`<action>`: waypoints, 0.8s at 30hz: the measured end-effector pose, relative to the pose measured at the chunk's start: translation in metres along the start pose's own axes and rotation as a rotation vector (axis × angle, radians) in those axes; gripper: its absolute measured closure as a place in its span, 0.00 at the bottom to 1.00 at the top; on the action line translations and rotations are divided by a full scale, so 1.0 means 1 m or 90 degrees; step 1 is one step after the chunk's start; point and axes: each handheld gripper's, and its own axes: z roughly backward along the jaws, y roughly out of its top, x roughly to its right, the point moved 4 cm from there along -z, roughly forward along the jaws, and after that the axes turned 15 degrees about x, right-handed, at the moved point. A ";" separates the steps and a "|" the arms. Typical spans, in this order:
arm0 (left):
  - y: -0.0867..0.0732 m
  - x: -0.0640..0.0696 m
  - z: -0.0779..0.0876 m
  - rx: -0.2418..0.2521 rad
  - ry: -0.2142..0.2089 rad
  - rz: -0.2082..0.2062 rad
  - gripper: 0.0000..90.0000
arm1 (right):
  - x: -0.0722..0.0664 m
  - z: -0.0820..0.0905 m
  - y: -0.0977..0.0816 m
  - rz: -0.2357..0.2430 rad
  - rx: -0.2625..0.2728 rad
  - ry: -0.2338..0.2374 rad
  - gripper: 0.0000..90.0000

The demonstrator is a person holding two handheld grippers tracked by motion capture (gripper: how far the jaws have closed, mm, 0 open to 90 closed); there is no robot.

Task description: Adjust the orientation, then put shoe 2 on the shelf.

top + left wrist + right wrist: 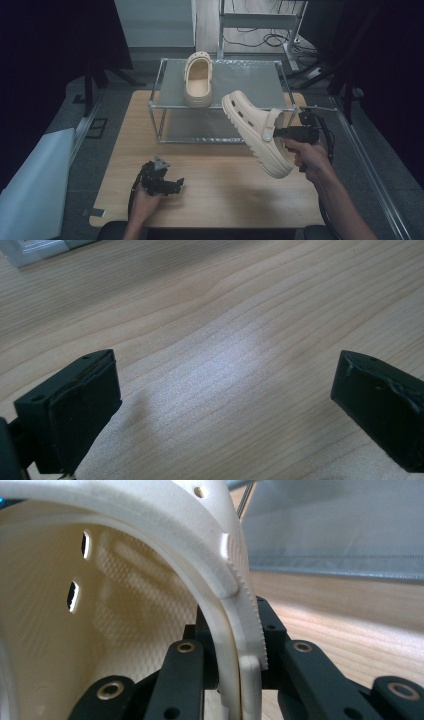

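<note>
The right gripper (282,134) is clamped on the side wall of a cream clog (257,132), near its heel strap; in the right gripper view the jaws pinch the thin rim of the clog (150,580) from both sides. The clog hangs clear of the table (210,200), just in front of the right end of a low metal shelf (235,107). Its long axis runs on a slant: the toe points up and away toward the shelf's top, the heel points down and back toward the person's right hand (312,160). It lies rolled onto its side, sole toward the middle of the table.

A matching second clog (198,80) already stands on the shelf top, at its left part, long axis running front to back across the shelf.

The left gripper (172,186) rests low over the near left part of the table, jaws wide apart with nothing between them but bare wood (225,340).

By my judgement the job is half done: one clog is shelved, the other is lifted but not yet set down. What is left is to carry it over the top, level it and release it beside its mate.
</note>
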 end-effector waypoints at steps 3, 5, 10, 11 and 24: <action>0.000 0.000 0.000 -0.001 0.001 -0.001 0.00 | -0.002 -0.003 0.007 -0.003 0.005 -0.003 0.86; 0.000 0.000 0.000 0.000 0.002 -0.001 0.00 | -0.002 -0.005 0.012 -0.008 0.008 -0.005 0.86; 0.000 -0.001 0.000 -0.002 0.001 0.002 0.00 | -0.003 -0.011 0.024 -0.022 0.020 -0.018 0.86; -0.001 -0.001 0.000 -0.003 0.000 0.003 0.00 | -0.002 -0.013 0.027 -0.025 0.024 -0.021 0.86; 0.000 -0.002 0.000 -0.004 0.001 0.003 0.00 | 0.003 -0.040 0.047 -0.081 0.064 -0.043 0.86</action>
